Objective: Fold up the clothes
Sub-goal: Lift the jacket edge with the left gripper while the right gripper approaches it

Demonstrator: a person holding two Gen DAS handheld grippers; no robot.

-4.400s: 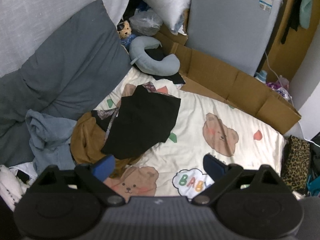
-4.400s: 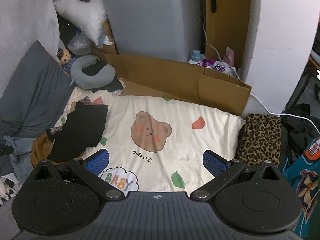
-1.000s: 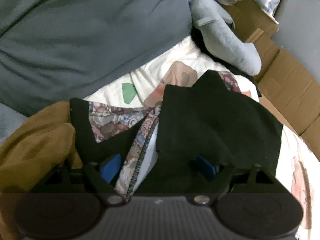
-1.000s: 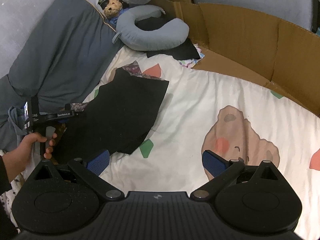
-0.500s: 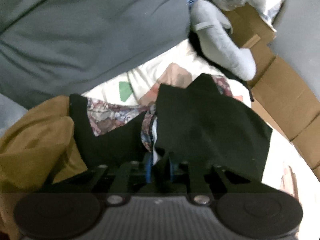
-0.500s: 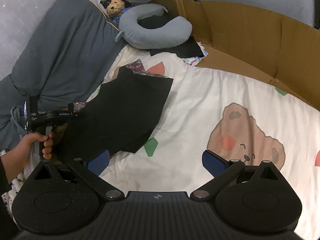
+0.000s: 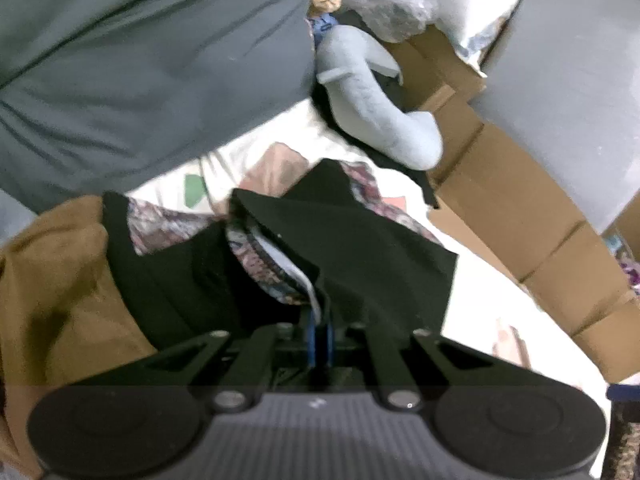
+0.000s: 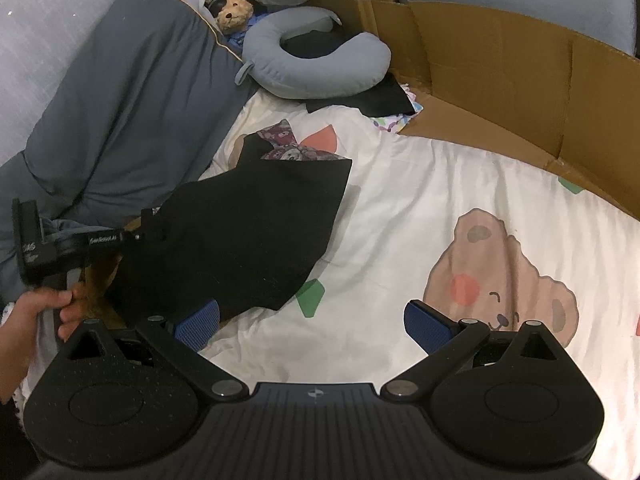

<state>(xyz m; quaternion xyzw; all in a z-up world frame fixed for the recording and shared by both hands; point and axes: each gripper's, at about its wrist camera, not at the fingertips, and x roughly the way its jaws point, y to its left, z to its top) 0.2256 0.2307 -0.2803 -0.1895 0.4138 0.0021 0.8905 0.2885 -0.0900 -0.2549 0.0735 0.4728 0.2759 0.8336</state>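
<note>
1. My left gripper (image 7: 319, 334) had just clamped onto the black garment's (image 8: 240, 236) edge; the garment lay on the sheet (image 8: 420, 216), near side lifted.
2. My right gripper (image 8: 312, 322) hung wide open, empty.
3. I judged that thin pinch might slip, or drag the brown garment (image 7: 52, 280) underneath along.
4. The pillow (image 8: 120, 112) and neck pillow (image 8: 320, 68) crowded the far side.

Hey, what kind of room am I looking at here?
Most likely a bedroom: a bed under a bear-print sheet, a grey pillow against the wall, and a neck pillow beside a teddy bear.
</note>
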